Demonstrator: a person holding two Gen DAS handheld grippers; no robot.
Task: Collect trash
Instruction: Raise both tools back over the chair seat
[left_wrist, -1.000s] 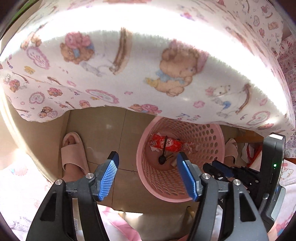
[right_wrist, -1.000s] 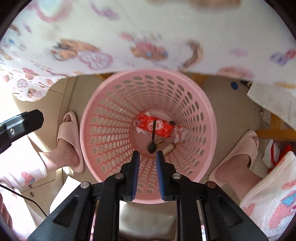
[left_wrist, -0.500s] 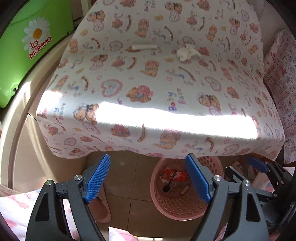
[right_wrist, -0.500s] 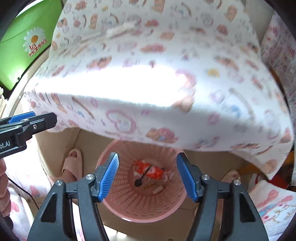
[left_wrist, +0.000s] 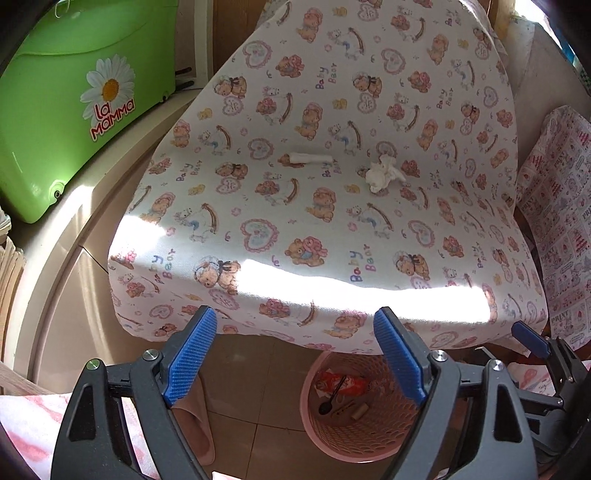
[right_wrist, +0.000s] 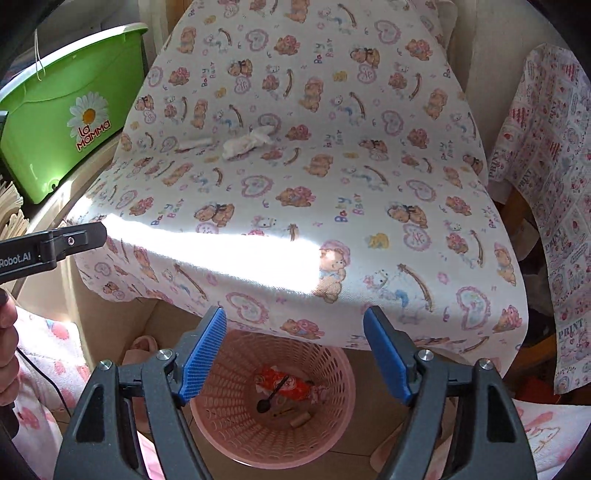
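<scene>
"La Mamma" marks the green tub (left_wrist: 66, 110); both tongs (left_wrist: 295, 354) (right_wrist: 293, 354), jaws just widened, grasp nothing.

Your right gripper (right_wrist: 293, 354) has black arms, blue ridged pads (right_wrist: 203, 356), silver screws; pink-patterned white sleeve (right_wrist: 37, 354) at nine o'clock.

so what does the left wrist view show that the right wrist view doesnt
Only the left wrist view shows the left gripper head on, open and empty, and the right gripper's blue tip at the right edge.

Only the right wrist view shows the right gripper head on, open and empty, its jaws having just been opening, plus a hand at the left edge.

Both show the crumpled tissue, the rolled white scrap, the pink basket with the red wrapper and black spoon, and the green box.
</scene>
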